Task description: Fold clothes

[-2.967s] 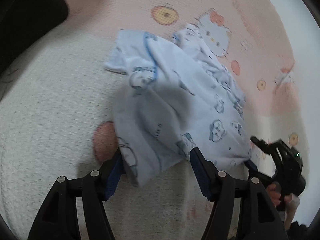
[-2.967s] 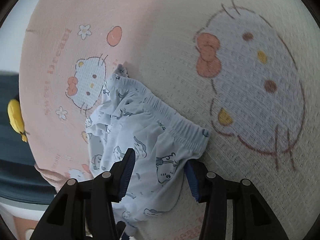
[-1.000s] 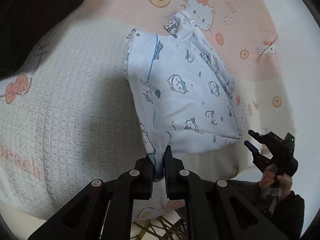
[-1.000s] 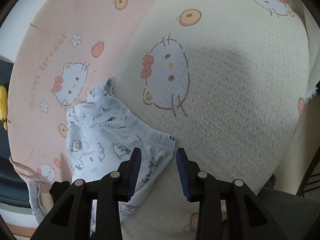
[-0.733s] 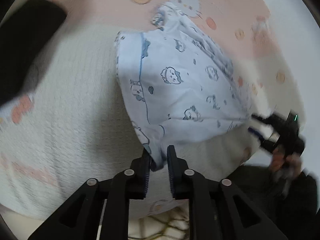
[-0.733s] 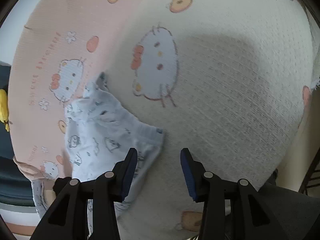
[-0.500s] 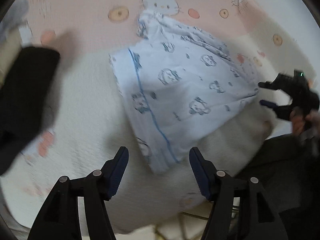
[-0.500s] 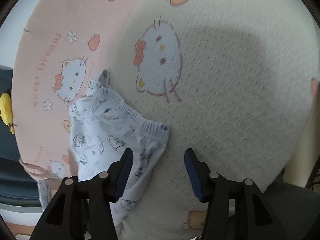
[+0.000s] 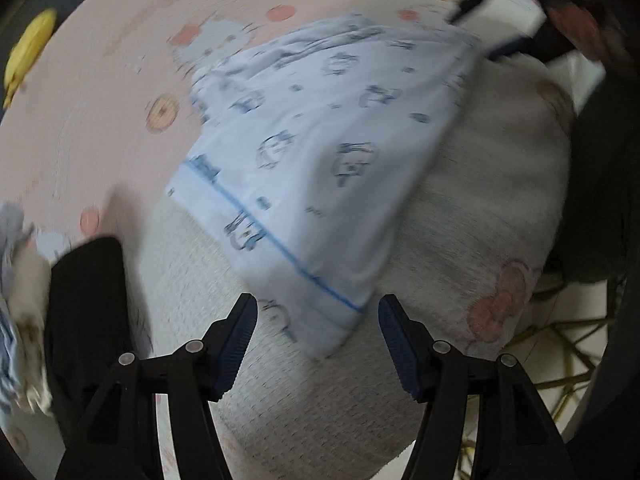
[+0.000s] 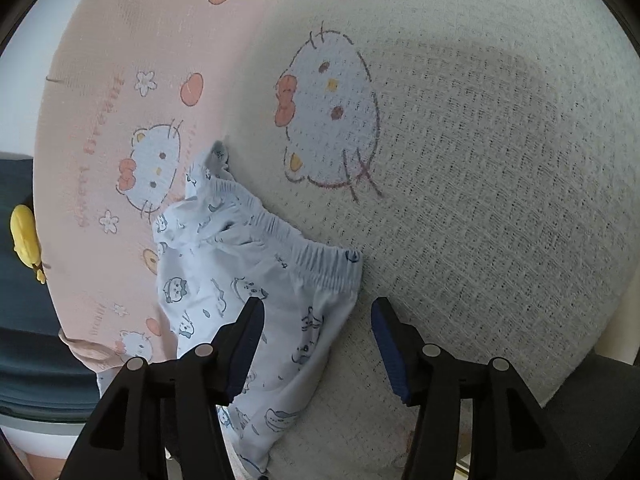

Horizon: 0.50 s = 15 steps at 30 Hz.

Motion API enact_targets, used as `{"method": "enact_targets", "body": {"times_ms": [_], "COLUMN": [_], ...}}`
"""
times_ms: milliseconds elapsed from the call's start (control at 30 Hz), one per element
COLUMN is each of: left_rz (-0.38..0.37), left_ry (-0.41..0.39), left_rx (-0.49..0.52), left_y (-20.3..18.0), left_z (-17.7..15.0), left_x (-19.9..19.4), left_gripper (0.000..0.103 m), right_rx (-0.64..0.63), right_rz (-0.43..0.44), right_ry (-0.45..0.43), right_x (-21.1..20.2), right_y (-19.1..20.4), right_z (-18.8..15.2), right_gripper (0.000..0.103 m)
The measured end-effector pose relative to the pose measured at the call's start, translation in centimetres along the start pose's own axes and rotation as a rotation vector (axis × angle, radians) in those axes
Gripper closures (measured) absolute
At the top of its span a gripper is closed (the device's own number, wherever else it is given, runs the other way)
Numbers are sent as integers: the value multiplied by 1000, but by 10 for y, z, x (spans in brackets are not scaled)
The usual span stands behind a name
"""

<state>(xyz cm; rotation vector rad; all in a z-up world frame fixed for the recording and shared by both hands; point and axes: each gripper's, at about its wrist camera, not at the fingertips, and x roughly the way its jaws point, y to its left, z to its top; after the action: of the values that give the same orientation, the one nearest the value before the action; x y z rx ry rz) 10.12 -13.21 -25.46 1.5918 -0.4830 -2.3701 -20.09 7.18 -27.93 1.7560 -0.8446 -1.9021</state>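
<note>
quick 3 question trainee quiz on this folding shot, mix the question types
1. True or false: the left gripper is clamped on the blue shorts.
2. The elastic waistband shows in which wrist view? A left, B right.
3. Fill in: the shorts lie on a cat-print ____.

Key: 1 false, its jaws stand open and the hem corner lies loose between them. 2 B. 3 blanket.

Pink lettering on the blanket (image 10: 92, 128) reads roughly "Sweet Dream".
</note>
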Motion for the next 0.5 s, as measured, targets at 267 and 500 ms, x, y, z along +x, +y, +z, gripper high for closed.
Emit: {"method": "enact_targets", "body": {"times_ms": [267, 500], "left_rz": [120, 181], "left_ry": [-90, -125], "left_rx": [176, 213], "left_y": [-26, -32], "left_z": [5, 11], "left_x": [11, 16], "left_gripper": [42, 42], "right_rx": [-20, -75], "right_rz": [30, -34], "right_ry": [-32, -5], "right_x": [7, 6], "right_y": [3, 12], "right_z": [6, 0], "right_gripper": [48, 54]}}
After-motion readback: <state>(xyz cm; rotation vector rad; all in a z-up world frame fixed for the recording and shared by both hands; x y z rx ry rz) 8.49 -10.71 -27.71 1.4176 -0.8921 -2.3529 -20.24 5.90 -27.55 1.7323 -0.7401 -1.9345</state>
